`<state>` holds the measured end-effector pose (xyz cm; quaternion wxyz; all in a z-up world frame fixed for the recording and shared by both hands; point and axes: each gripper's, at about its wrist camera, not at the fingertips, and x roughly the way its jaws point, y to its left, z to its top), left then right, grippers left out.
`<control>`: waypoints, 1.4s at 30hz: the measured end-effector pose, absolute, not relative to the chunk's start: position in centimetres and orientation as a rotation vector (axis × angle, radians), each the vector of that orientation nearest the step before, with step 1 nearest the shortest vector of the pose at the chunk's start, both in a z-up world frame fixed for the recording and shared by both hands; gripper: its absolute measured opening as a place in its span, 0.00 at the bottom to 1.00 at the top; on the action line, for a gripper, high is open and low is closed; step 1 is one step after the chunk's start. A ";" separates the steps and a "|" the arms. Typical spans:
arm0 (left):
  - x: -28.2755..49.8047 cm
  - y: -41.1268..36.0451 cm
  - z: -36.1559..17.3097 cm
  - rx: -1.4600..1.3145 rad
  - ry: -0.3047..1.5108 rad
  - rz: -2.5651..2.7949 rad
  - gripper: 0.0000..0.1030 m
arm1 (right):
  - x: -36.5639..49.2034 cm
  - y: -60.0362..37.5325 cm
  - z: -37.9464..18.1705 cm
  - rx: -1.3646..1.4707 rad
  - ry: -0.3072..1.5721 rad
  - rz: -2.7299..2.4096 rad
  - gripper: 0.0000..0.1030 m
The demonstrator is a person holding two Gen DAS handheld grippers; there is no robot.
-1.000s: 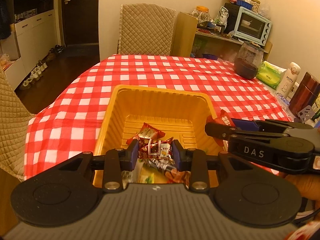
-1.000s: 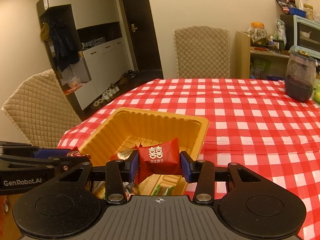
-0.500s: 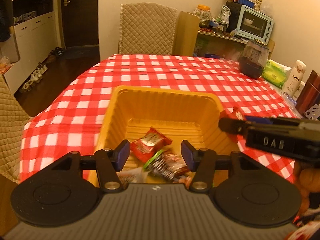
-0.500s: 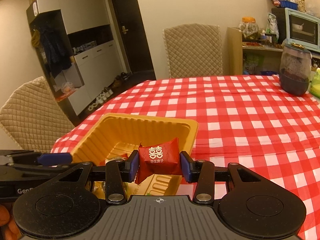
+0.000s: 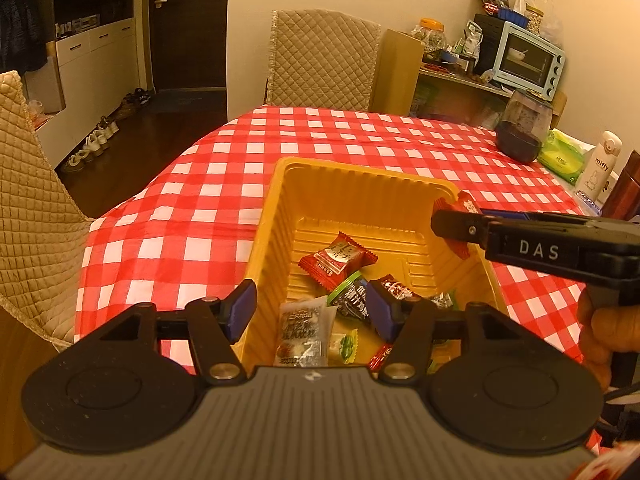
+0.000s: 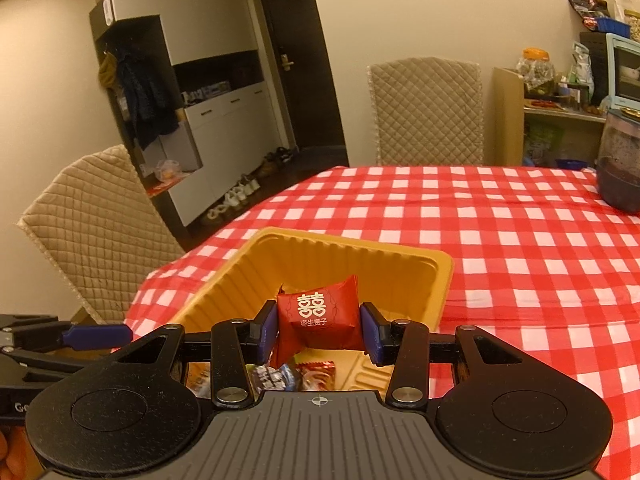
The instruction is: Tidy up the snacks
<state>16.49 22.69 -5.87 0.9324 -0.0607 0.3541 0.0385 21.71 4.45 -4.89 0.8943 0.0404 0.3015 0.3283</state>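
Note:
A yellow plastic tray (image 5: pixel 352 176) stands on the red checked tablecloth and holds several wrapped snacks, among them a red packet (image 5: pixel 338 258) and a white packet (image 5: pixel 304 330). My left gripper (image 5: pixel 310 310) is open and empty above the tray's near end. My right gripper (image 6: pixel 319 330) is shut on a red candy packet (image 6: pixel 319 312) with white characters, held over the tray (image 6: pixel 440 276). In the left wrist view the right gripper (image 5: pixel 456 224) reaches in from the right over the tray's right rim.
A dark jar (image 5: pixel 520 132), a green wipes pack (image 5: pixel 562 158) and a white bottle (image 5: pixel 598 170) stand at the table's far right. Quilted chairs stand at the far side (image 5: pixel 320 64) and left (image 5: pixel 24 208). A shelf with a toaster oven (image 5: pixel 528 60) lines the wall.
My left gripper opened and let go of a dark red snack packet, which now lies in the tray. My right gripper moved over the tray with its red candy packet.

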 end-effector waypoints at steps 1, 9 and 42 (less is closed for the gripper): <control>16.4 22.7 -5.9 -0.126 0.725 0.079 0.56 | 21.8 4.6 -4.9 0.089 0.627 0.696 0.43; 15.5 22.9 -6.0 -0.135 0.725 0.090 0.69 | 21.5 3.7 -4.1 0.117 0.554 0.662 0.73; 6.6 18.4 2.9 -0.093 0.666 0.092 1.00 | 9.2 -4.5 2.9 0.110 0.683 0.499 0.79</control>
